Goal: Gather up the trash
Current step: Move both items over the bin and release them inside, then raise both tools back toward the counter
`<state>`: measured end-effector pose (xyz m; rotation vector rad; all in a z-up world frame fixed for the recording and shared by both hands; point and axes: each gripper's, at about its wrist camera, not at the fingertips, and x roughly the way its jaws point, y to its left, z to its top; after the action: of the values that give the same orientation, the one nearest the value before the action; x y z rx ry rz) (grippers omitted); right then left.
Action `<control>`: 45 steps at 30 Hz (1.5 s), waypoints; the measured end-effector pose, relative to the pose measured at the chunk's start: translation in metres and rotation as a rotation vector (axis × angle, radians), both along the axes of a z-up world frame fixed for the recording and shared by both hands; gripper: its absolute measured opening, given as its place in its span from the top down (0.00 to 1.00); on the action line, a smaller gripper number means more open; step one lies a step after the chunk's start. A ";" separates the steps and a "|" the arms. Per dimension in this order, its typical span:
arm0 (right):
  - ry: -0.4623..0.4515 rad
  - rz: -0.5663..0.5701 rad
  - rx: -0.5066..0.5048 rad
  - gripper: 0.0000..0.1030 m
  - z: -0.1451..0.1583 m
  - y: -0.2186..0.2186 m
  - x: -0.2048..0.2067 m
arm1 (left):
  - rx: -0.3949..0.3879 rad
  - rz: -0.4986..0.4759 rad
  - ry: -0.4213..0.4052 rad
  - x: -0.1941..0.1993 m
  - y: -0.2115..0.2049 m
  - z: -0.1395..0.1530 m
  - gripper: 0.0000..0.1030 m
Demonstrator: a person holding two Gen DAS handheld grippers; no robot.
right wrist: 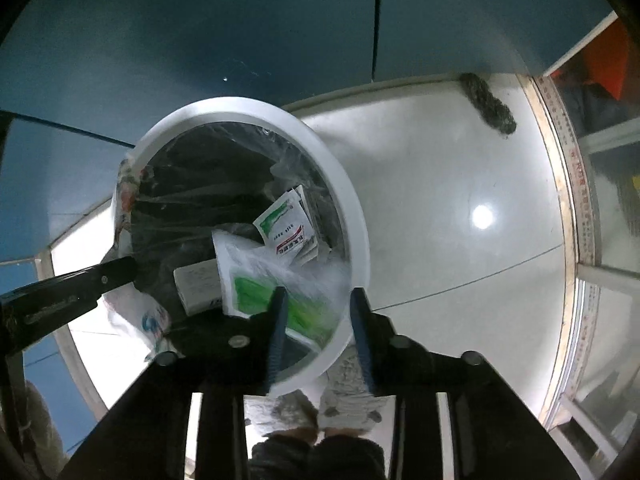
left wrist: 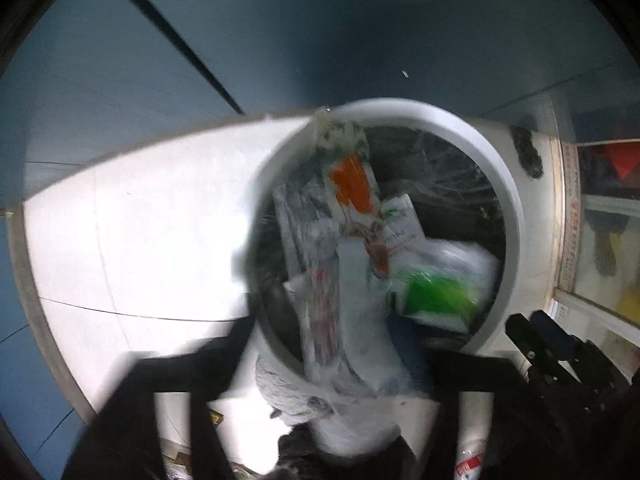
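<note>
A white round trash bin (left wrist: 510, 216) (right wrist: 352, 208) with a clear liner stands on the pale floor. It holds wrappers: a green-and-white packet (left wrist: 440, 292) (right wrist: 288, 308) and a small sachet (right wrist: 286, 226). My left gripper (left wrist: 352, 340) is over the bin's near rim, shut on a long crumpled plastic wrapper (left wrist: 344, 256) with orange print that hangs into the bin; the view is blurred. The left gripper also shows in the right wrist view (right wrist: 120, 268). My right gripper (right wrist: 318, 332) is open over the bin's near right rim, with the blurred green packet just beyond its fingers.
Blue wall panels (right wrist: 240, 40) rise behind the bin. A dark scrap (right wrist: 488, 104) lies on the white tiled floor (right wrist: 460, 184) by the wall. A glass-fronted cabinet (right wrist: 608, 220) stands at the right. The right gripper's fingers (left wrist: 536, 336) show in the left wrist view.
</note>
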<state>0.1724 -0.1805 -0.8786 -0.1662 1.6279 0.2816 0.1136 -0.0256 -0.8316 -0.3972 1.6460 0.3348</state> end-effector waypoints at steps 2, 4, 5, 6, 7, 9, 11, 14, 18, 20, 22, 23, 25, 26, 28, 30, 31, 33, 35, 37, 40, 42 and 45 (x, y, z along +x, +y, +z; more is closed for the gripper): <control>-0.004 0.009 -0.002 0.54 0.005 0.000 0.000 | 0.025 0.014 -0.022 -0.005 0.003 0.010 0.10; -0.013 0.017 -0.003 0.33 0.012 0.000 -0.001 | 0.032 0.023 -0.031 -0.010 0.009 0.016 0.09; -0.020 0.023 -0.006 0.28 0.016 0.000 -0.003 | 0.039 0.024 -0.035 -0.013 0.010 0.019 0.04; -0.028 0.031 -0.009 0.21 0.020 0.001 -0.005 | 0.046 0.021 -0.037 -0.016 0.010 0.022 0.00; -0.038 0.039 -0.007 0.16 0.024 0.002 -0.007 | 0.055 0.020 -0.042 -0.018 0.011 0.025 0.00; -0.044 0.050 -0.009 0.08 0.030 0.004 -0.009 | 0.082 0.019 -0.050 -0.023 0.011 0.031 0.00; -0.050 0.059 -0.011 0.01 0.036 0.006 -0.012 | 0.103 0.021 -0.060 -0.027 0.011 0.037 0.00; -0.063 0.067 -0.015 0.00 0.043 0.008 -0.016 | 0.115 0.028 -0.074 -0.033 0.012 0.048 0.00; -0.071 0.067 -0.014 0.00 0.055 0.009 -0.018 | 0.137 0.030 -0.093 -0.043 0.012 0.074 0.00; -0.081 0.070 -0.017 0.00 0.070 0.011 -0.021 | 0.143 0.029 -0.102 -0.047 0.010 0.093 0.00; -0.088 0.072 -0.014 0.00 0.087 0.013 -0.025 | 0.142 0.027 -0.110 -0.053 0.009 0.111 0.00; -0.092 0.074 -0.012 0.00 0.094 0.013 -0.026 | 0.143 0.024 -0.115 -0.057 0.007 0.124 0.00; -0.105 0.080 -0.010 0.00 0.117 0.015 -0.029 | 0.141 0.018 -0.119 -0.062 0.002 0.145 0.00; -0.111 0.082 -0.011 0.00 0.130 0.015 -0.031 | 0.137 0.018 -0.118 -0.066 0.000 0.157 0.00; -0.118 0.080 -0.010 0.00 0.158 0.014 -0.035 | 0.126 0.025 -0.115 -0.073 -0.005 0.181 0.00; -0.125 0.082 -0.010 0.00 0.190 0.013 -0.040 | 0.122 0.022 -0.112 -0.078 -0.010 0.210 0.00; -0.132 0.085 -0.013 0.00 0.208 0.013 -0.043 | 0.120 0.020 -0.115 -0.081 -0.012 0.226 0.00; -0.141 0.093 -0.008 0.00 0.246 0.011 -0.049 | 0.117 0.011 -0.126 -0.085 -0.017 0.261 0.00; -0.157 0.097 -0.010 0.00 0.287 0.010 -0.054 | 0.121 -0.004 -0.143 -0.089 -0.023 0.293 0.00; -0.165 0.103 -0.006 0.00 0.324 0.009 -0.059 | 0.122 -0.017 -0.159 -0.094 -0.029 0.328 0.00; -0.185 0.113 -0.007 0.00 0.385 0.010 -0.067 | 0.114 -0.028 -0.183 -0.101 -0.033 0.376 0.00; -0.195 0.116 -0.008 0.00 0.418 0.011 -0.073 | 0.107 -0.031 -0.199 -0.106 -0.034 0.406 0.00; -0.215 0.121 -0.005 0.00 0.460 0.011 -0.082 | 0.086 -0.028 -0.214 -0.111 -0.033 0.440 0.00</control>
<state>0.0908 -0.1697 -0.4182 -0.2897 1.4082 0.3409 0.0022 -0.0586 -0.3917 -0.3333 1.4218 0.3294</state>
